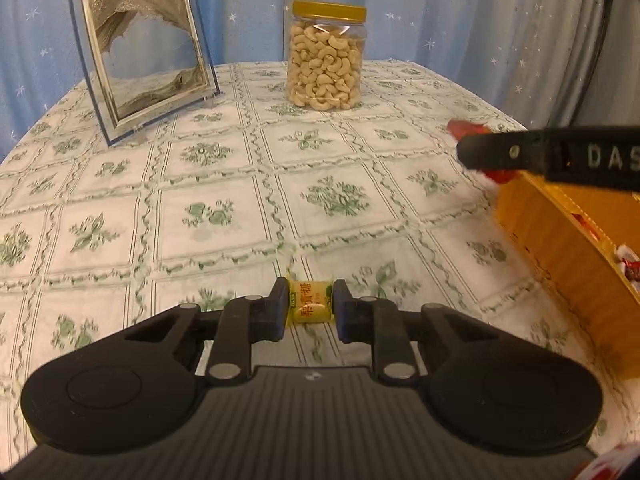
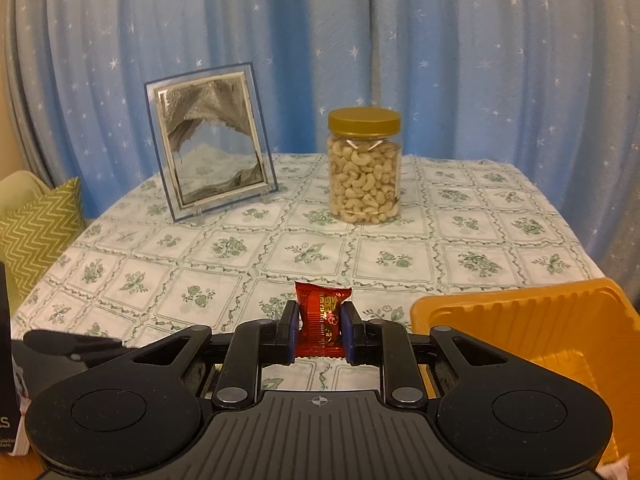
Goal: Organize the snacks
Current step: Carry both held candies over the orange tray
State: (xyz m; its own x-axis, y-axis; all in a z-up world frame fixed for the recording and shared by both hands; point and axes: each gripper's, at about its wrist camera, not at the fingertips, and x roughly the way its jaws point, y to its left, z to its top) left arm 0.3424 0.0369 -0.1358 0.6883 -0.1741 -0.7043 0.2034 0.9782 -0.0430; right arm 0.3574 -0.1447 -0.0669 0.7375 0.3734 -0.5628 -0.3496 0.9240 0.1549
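Landmark: orange ribbed plastic tray [image 2: 532,320], on the table with the green-flowered white cloth [image 1: 248,200]; every place below is given relative to it.

Left gripper [image 1: 310,307]: jaws clamped on a small yellow-green wrapped candy [image 1: 311,305], gripped across its sides, printed face toward the camera. It sits well to the left of the tray, low over the cloth; whether the candy touches the cloth I cannot tell.

Right gripper [image 2: 320,326]: jaws clamped on a red foil snack packet [image 2: 322,322], held upright, top edge sticking up above the pads. Just left of the tray's near corner, not yet over it.

Cross-check: in the left wrist view the right gripper's black finger [image 1: 516,152] reaches in above the tray's far end, red foil showing beside it.

Tray contents: some red-and-white wrapped pieces [image 1: 628,264] already lie inside; count not readable.

Other items: clear jar of cashews with a gold lid [image 2: 364,166] and a glass-framed sand picture [image 2: 212,140], both beyond the tray at the back of the table, upright.

Progress (judgement): partway. Some snacks are binned, two are in hand and undelivered. No loose snacks show on the visible cloth, so these may be among the last.

Left to do: carry each held piece over the tray and release.
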